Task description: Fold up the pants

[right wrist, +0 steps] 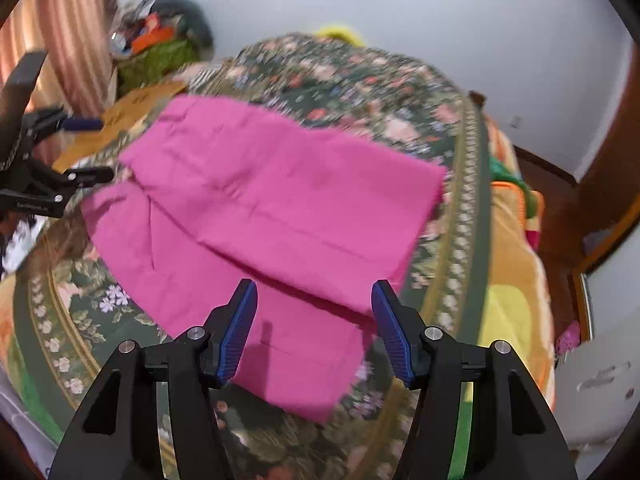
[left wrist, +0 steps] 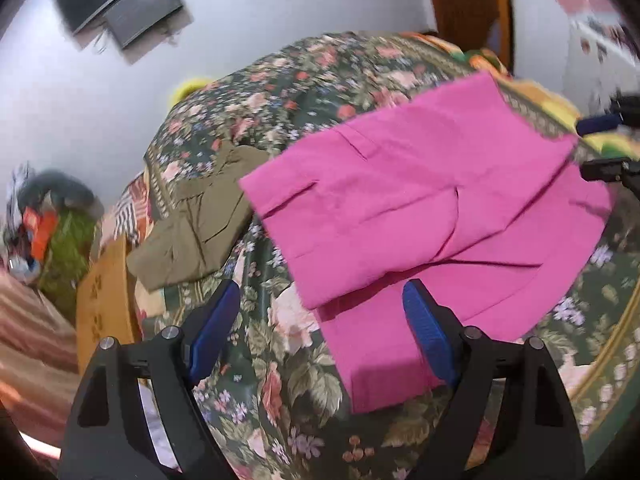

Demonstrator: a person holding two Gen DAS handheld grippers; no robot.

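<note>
The pink pants (left wrist: pixel 424 208) lie on the floral bedspread (left wrist: pixel 280 380), partly folded with one layer over another. They also show in the right wrist view (right wrist: pixel 272 208). My left gripper (left wrist: pixel 320 304) is open and empty, hovering just above the near edge of the pants. My right gripper (right wrist: pixel 314 300) is open and empty, above the near edge of the pants from the opposite side. The right gripper shows at the right edge of the left wrist view (left wrist: pixel 600 148), and the left gripper at the left edge of the right wrist view (right wrist: pixel 84 152).
Olive green folded pants (left wrist: pixel 200 220) lie on the bed to the left of the pink ones. A cardboard box (left wrist: pixel 104 296) stands beside the bed. A pile of clutter (right wrist: pixel 156 36) sits by the curtain. An orange-yellow blanket (right wrist: pixel 516 280) hangs at the bed's edge.
</note>
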